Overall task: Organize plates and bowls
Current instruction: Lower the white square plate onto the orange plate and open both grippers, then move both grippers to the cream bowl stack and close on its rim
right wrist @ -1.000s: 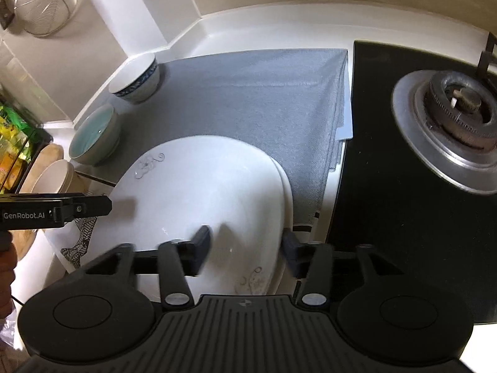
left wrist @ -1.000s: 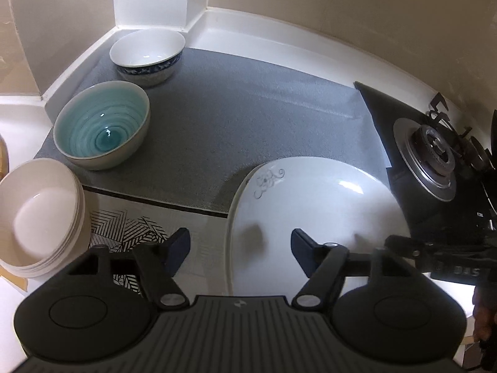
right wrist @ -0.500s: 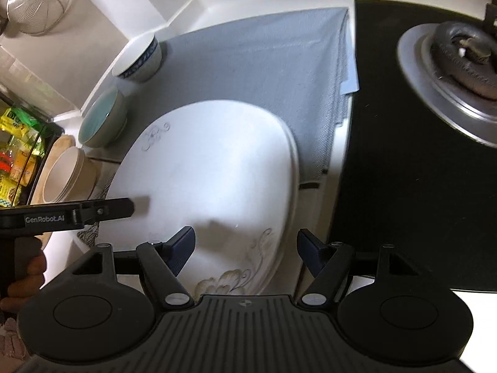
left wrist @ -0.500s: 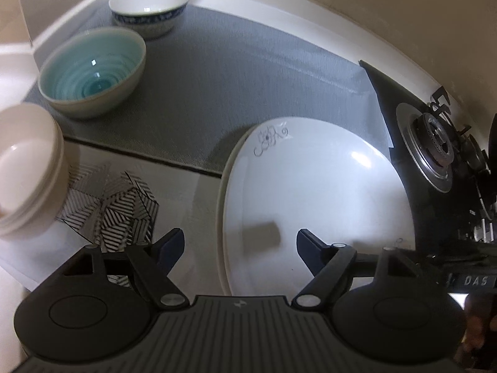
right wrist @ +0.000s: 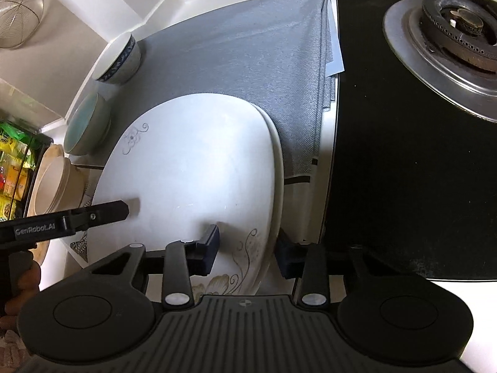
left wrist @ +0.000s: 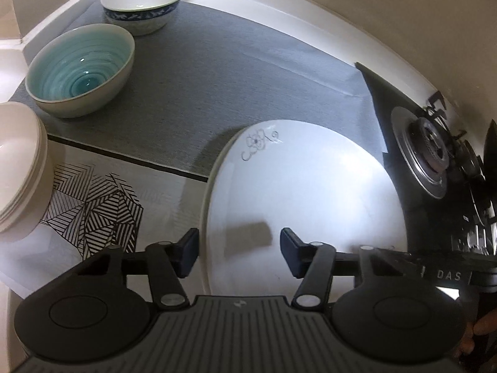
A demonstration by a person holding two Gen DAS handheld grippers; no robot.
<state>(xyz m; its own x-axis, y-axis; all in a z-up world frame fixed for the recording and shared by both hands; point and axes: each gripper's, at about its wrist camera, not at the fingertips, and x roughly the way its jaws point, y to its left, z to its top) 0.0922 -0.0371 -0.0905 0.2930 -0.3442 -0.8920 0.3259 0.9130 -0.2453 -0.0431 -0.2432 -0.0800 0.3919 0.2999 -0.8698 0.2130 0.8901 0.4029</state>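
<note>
A large white oval plate (left wrist: 304, 192) with a small flower print lies on the counter; it also shows in the right wrist view (right wrist: 192, 180), stacked on another plate. My left gripper (left wrist: 239, 251) is open, its fingers straddling the plate's left rim. My right gripper (right wrist: 247, 253) is open, its fingers straddling the plate's right rim. A teal bowl (left wrist: 82, 68), a blue-rimmed white bowl (left wrist: 143, 3) and a stack of cream bowls (left wrist: 18, 168) stand to the left.
A grey mat (left wrist: 236, 74) covers the counter. A black gas stove (right wrist: 419, 155) with a burner (right wrist: 453, 28) lies to the right. A patterned mat (left wrist: 93, 205) lies under the cream bowls. Walls close the back corner.
Both grippers have moved lower and closer in around the plate's opposite rims. The right gripper's jaws have narrowed somewhat. The plate has not moved.
</note>
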